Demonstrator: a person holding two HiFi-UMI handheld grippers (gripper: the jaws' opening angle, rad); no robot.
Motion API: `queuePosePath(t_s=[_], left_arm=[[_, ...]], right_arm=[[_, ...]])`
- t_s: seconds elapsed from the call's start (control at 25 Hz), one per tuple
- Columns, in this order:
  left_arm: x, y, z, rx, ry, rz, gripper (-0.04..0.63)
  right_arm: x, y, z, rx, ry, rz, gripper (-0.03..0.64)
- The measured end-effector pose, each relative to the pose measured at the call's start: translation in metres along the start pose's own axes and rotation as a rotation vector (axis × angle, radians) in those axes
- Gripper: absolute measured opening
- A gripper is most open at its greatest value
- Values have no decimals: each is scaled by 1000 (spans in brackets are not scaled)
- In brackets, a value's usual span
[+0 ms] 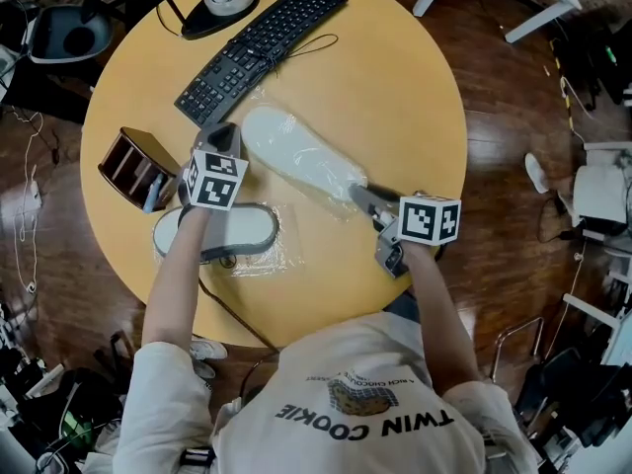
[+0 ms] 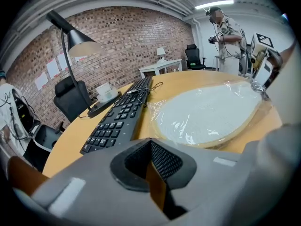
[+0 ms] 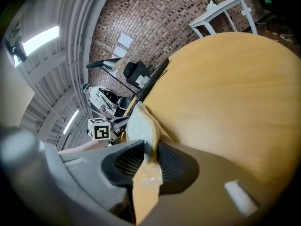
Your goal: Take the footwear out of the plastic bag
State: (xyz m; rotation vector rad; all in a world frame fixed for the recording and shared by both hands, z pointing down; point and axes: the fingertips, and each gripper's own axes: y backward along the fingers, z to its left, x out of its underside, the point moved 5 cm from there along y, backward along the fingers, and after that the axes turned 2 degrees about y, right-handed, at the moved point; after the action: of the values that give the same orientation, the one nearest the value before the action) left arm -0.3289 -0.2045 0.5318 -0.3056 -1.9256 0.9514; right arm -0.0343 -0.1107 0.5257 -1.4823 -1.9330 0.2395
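So the white slipper [image 1: 296, 156] is still inside its plastic bag [image 1: 259, 97], lying mid-table and running from about 11 o'clock to 4 o'clock. Not out yet, as far as I can see.

The right gripper [image 1: 357, 196] has the 4 o'clock end. In the right gripper view its fingers [image 3: 123, 163] are pinching the bag where it narrows, and the slipper's edge looks caught in there too. My guess is that's the anchor end: hold one end, then work the other loose.

The left gripper [image 1: 221, 134] sits just beside the 10 o'clock end of the bag. Its fingers are pressed together and I can't see anything between them, just a sliver of table [image 1: 395, 77] showing under the tips. The bagged slipper lies ahead of it at roughly 2 o'clock in its own view, so it isn't holding it.

A second grey-rimmed slipper [image 1: 237, 230] sits at 8 o'clock on loose plastic [image 1: 272, 260], under the left forearm. The keyboard [image 1: 259, 39] at 12 o'clock is close to the bag, so watch for snags.

Pose-wise, the left arm comes in from 7 o'clock with the gripper tipped fairly steeply down. The right arm comes from 5 o'clock, lower and flatter, pointing along the slipper toward 10 o'clock.
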Motion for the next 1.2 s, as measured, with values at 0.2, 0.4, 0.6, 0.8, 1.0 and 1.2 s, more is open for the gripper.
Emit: queuePosePath(t_s=[0.2,0.4,0.6,0.8,1.0,1.2], left_arm=[[-2,1,-2,-11,-9,14,-2],[-2,-1,-1,-20,-10,23,-2],[-2,-2,-2,-22,-20,36,-2],[-3,-2,-2,-31,-18,44,-2],[-3,-1,-2,-37,-23,51,-2],[-5,-1,-3,-46,-26,62,-2]], right_arm=[[7,13,-3,7,0,-9,87],[15,26,-11,29,-2,-19,86],[21,41,-16,37,7,-36,84],[28,58,-20,52,13,-51,77],[35,86,-27,56,7,-82,71],[41,113,-32,58,-5,-119,69]])
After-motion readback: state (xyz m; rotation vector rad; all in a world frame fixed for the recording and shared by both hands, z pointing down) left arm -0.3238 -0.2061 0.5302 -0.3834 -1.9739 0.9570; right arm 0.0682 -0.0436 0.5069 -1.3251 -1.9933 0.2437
